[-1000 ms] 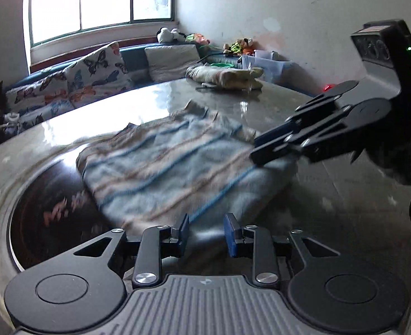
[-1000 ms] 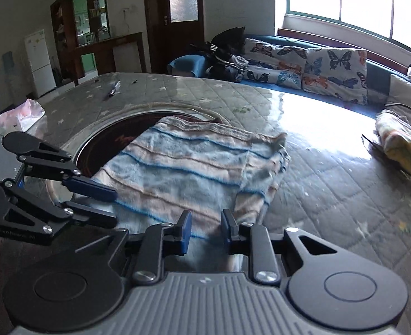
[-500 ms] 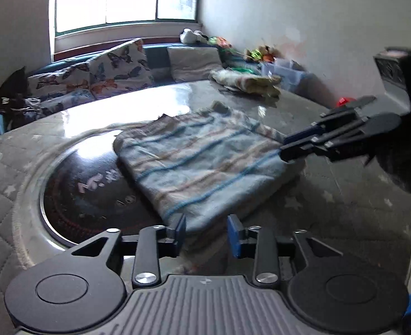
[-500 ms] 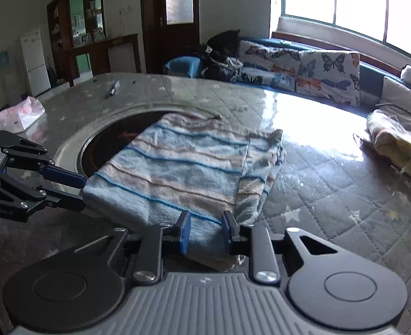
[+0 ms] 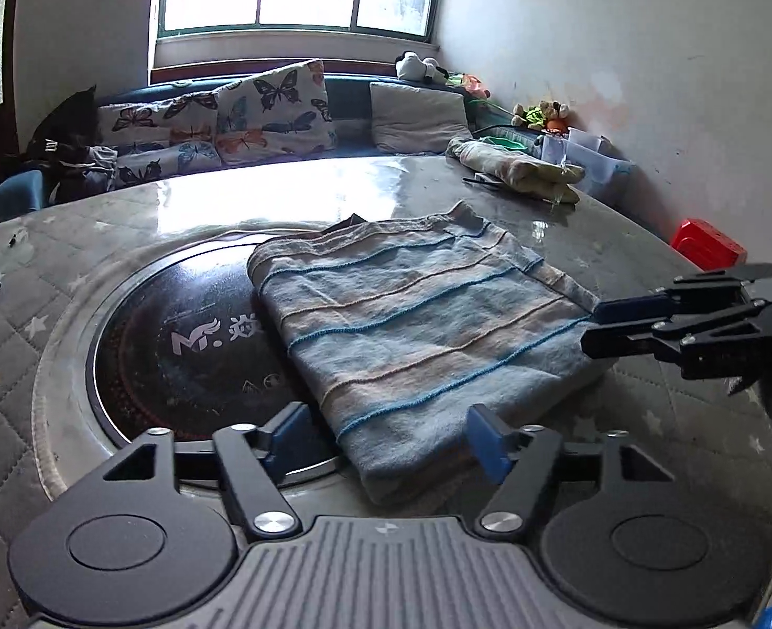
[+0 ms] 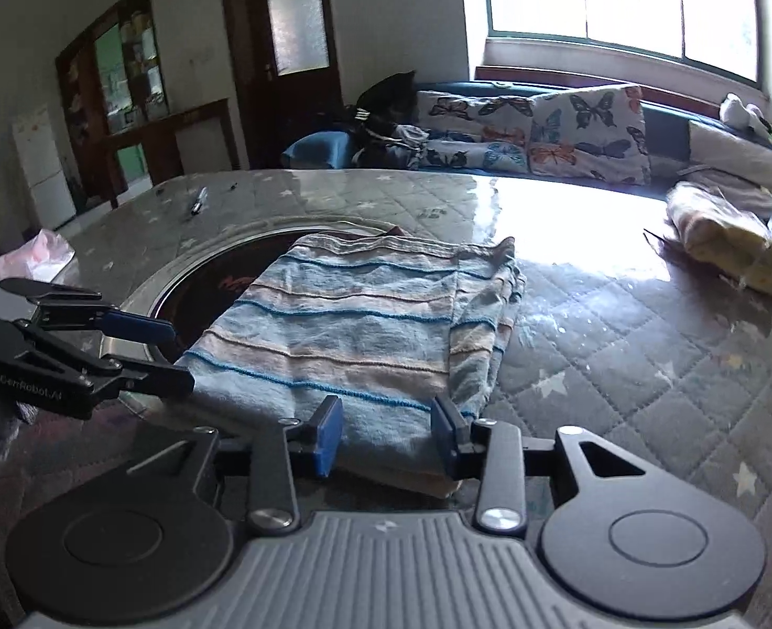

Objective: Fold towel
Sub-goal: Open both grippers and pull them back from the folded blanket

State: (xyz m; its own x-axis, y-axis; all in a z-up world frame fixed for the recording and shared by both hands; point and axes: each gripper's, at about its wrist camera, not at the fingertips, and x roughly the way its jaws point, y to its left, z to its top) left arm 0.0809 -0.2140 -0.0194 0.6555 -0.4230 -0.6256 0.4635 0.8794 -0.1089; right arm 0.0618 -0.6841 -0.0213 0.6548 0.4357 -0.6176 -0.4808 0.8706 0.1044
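A blue and beige striped towel (image 5: 412, 325) lies folded flat on the table, partly over the dark round inset. My left gripper (image 5: 386, 440) stands wide open, its blue pads on either side of the towel's near corner and not pinching it. My right gripper (image 6: 386, 435) is open too, with the towel (image 6: 359, 325) edge lying between its pads. In the left wrist view the right gripper (image 5: 593, 327) reaches in from the right at the towel's side edge. In the right wrist view the left gripper (image 6: 168, 359) sits at the towel's left corner.
A dark round inset (image 5: 176, 346) is sunk in the quilted table cover (image 6: 621, 367). A yellowish folded cloth (image 5: 517, 170) lies at the far edge. A pen (image 6: 197, 202) rests far left. A sofa with butterfly cushions (image 5: 270, 110) runs behind the table.
Both grippers have opened wider and drawn back a little from the towel. The towel now lies settled on the table.
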